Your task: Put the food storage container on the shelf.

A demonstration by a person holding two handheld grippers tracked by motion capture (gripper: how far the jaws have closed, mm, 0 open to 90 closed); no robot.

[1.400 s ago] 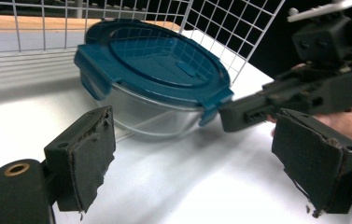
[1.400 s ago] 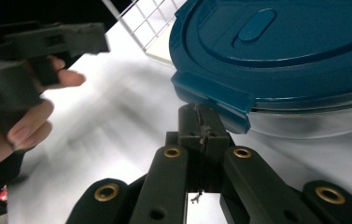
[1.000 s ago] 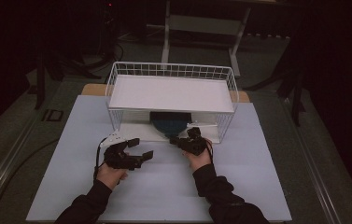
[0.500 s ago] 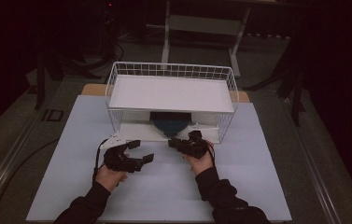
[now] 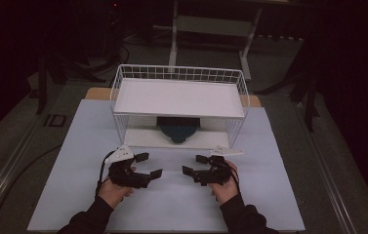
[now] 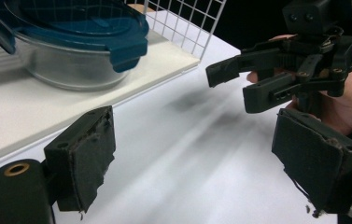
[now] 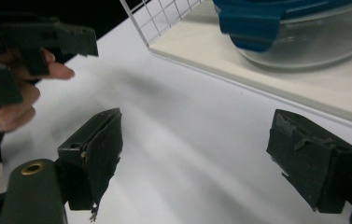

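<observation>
1. Rack taken as landmark: white wire frame, flat white shelf on top, white base board beneath, standing at the far middle of the pale table.
2. Left gripper sits in front of the rack's left half, on the near side, well clear of the wire. Jaws spread wide, nothing between the pads; in the left gripper view only bare table shows in the gap. Gripper points toward the centre line of the rack.
3. Container, clear bowl with a blue clip lid, rests on the rack's base board under the shelf, roughly centred. In the left gripper view the container stands upright, lid on, a blue clip tab hanging over its near side. Neither gripper touches it.
4. Right gripper sits in front of the rack's right half, near side, tips facing the left gripper with a gap between the two. Its jaws have just been opening and now stand wide; nothing lies between them. Right gripper view: container beyond the jaws, on the base board, apart from the pads.
</observation>
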